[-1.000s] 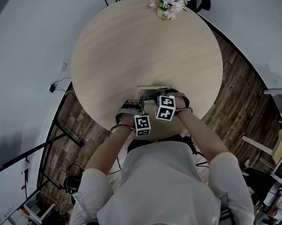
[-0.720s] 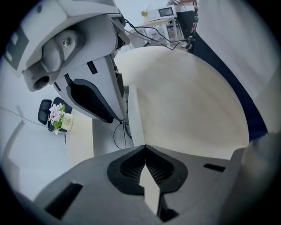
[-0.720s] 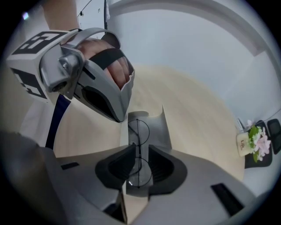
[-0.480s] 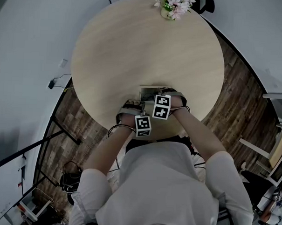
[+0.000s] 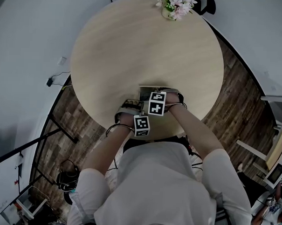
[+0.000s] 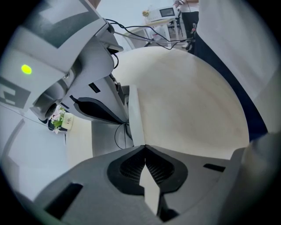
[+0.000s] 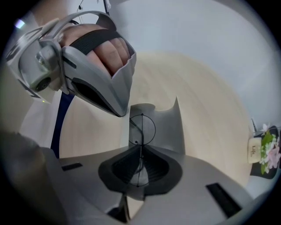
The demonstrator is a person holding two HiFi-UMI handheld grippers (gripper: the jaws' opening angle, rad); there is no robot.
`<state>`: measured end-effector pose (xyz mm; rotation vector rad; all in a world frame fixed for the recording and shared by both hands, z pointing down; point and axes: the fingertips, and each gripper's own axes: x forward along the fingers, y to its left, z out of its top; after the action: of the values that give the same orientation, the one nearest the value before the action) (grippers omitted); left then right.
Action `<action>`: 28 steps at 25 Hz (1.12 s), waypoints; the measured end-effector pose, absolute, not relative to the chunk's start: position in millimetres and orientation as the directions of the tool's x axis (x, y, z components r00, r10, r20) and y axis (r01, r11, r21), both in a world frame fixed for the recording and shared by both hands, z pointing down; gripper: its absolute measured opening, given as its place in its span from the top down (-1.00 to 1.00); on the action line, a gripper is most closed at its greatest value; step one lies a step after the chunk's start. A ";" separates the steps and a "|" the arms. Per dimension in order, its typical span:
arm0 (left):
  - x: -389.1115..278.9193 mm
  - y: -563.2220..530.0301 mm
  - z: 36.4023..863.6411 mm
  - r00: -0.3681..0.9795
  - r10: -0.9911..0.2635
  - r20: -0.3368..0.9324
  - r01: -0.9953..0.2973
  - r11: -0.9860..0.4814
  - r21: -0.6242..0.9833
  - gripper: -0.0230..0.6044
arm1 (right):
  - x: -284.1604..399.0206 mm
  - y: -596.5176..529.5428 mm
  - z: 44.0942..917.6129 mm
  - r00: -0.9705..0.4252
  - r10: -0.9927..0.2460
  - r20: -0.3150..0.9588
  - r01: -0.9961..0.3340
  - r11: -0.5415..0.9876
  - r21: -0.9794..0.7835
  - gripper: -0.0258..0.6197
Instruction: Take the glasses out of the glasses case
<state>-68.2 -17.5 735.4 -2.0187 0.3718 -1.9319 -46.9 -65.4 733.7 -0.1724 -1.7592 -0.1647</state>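
A grey glasses case (image 5: 147, 91) lies open near the front edge of the round table (image 5: 143, 49). My left gripper (image 6: 145, 148) is shut on the thin edge of the case's raised lid (image 6: 135, 115). The wire-rimmed glasses (image 7: 142, 128) sit in the case (image 7: 164, 127), one round lens showing. My right gripper (image 7: 139, 151) points steeply down into the case. Its jaws have just been closing, and the thin glasses frame now stands pinched between the pads. In the head view both marker cubes hide the jaws.
A small pot of pink flowers (image 5: 176, 6) stands at the table's far edge. The table's front edge runs just under my hands, with wooden floor (image 5: 235, 100) below. The left gripper's body (image 7: 88, 66) is close beside the right one.
The right gripper has shifted a little to the left over the case and tilted. The left gripper has stayed in place on the case.
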 end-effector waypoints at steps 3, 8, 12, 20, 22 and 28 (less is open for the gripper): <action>-66.1 -17.4 735.6 0.055 -0.403 0.914 0.028 -0.914 -0.405 0.91 | -45.9 -66.2 731.6 -0.194 -0.014 0.981 0.228 0.972 0.059 0.83; -68.8 -16.2 736.4 0.054 -0.404 0.913 0.026 -0.914 -0.406 0.91 | -47.4 -62.2 727.9 -0.231 -0.117 0.966 0.231 0.958 0.172 0.84; -69.5 -16.6 735.1 0.055 -0.406 0.912 0.032 -0.912 -0.408 0.91 | -46.5 -63.5 721.0 -0.252 -0.177 0.951 0.215 0.948 0.233 0.84; -68.7 -17.2 736.4 0.050 -0.405 0.913 0.045 -0.912 -0.407 0.91 | -44.0 -67.3 703.9 -0.285 -0.270 0.920 0.174 0.929 0.326 0.85; -68.5 -15.9 736.7 0.050 -0.409 0.911 0.053 -0.910 -0.412 0.91 | -43.8 -67.0 697.4 -0.294 -0.292 0.910 0.165 0.922 0.349 0.86; -69.8 -13.9 735.5 0.053 -0.417 0.908 0.077 -0.904 -0.420 0.91 | -41.5 -64.3 680.1 -0.295 -0.343 0.892 0.143 0.907 0.397 0.86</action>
<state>-69.8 -13.9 735.5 -1.9823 0.3417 -1.9125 -41.5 -64.3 680.1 0.1500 -1.8107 -0.4796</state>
